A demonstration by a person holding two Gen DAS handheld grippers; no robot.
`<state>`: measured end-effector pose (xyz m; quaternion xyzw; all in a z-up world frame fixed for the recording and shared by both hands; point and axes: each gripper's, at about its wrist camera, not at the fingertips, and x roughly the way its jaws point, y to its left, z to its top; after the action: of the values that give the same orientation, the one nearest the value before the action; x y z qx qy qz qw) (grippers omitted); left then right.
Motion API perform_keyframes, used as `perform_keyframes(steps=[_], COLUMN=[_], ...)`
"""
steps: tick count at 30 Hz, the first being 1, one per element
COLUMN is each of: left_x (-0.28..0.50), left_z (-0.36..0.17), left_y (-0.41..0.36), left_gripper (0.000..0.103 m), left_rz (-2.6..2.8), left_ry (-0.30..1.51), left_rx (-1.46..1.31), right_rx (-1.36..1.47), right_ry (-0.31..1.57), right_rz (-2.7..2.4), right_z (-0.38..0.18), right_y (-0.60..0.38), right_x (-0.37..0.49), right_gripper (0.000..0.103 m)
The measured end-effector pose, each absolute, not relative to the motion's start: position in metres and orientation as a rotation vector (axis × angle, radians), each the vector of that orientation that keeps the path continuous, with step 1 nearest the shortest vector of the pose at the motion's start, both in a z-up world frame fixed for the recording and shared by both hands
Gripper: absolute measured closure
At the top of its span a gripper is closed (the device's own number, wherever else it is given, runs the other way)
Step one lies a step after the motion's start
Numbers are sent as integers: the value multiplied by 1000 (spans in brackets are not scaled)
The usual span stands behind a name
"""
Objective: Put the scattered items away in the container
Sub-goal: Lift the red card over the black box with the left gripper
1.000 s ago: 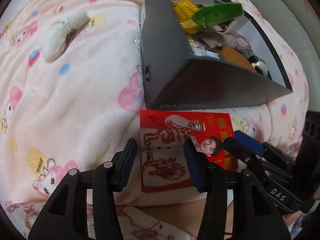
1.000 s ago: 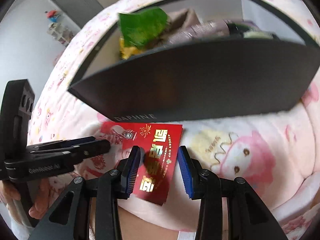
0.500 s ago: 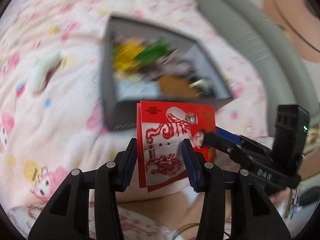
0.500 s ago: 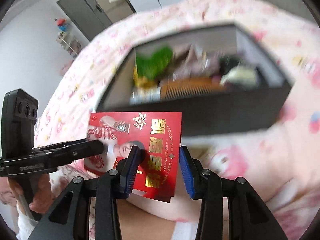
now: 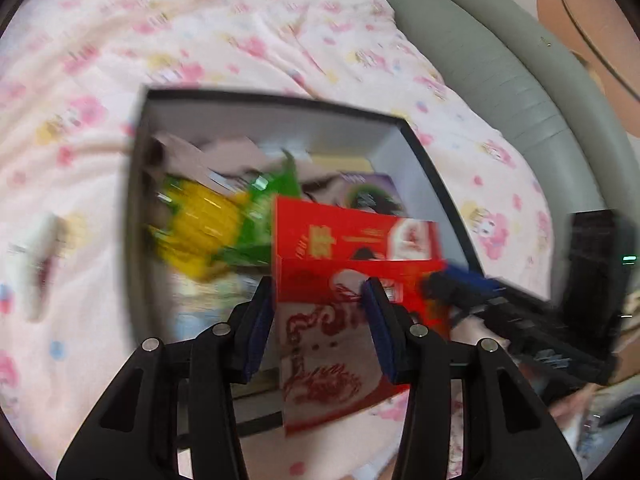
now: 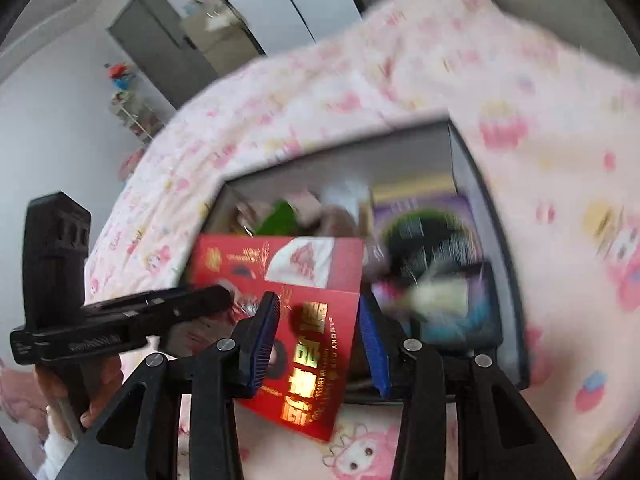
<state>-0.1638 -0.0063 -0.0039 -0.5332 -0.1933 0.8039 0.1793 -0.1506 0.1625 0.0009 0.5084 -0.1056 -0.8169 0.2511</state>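
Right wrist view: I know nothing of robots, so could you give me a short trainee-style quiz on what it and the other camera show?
1. True or false: the grey box is empty.
2. What shows between the fingers of the right tongs? A: a comb. B: a red envelope. C: a spoon.
3. Fill in: the box sits on a pink patterned ____.

Key
1. False; it holds a yellow item and more.
2. B.
3. blanket.

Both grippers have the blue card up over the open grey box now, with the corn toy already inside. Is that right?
Not quite: the card is red, not blue, as the left wrist view shows. Both grippers, left and right, hold it over the open grey box, corn toy inside.
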Motion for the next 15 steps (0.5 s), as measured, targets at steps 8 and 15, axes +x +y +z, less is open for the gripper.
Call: perform_keyframes(steps=[8,15], left_x=[-169,-196], left_z=[-12,-20], left_y=[16,29], left_gripper=[70,70], left_rz=[2269,2255], left_ry=[-484,-541], left_rx=[-1533,-1542], right_rx=[1406,1410], right_ry=[-209,-307], right_rz=[-2205,-2220], right_z=[-2,-1], right_y=[138,153], right_x=[-164,-178], right_gripper=[69,68])
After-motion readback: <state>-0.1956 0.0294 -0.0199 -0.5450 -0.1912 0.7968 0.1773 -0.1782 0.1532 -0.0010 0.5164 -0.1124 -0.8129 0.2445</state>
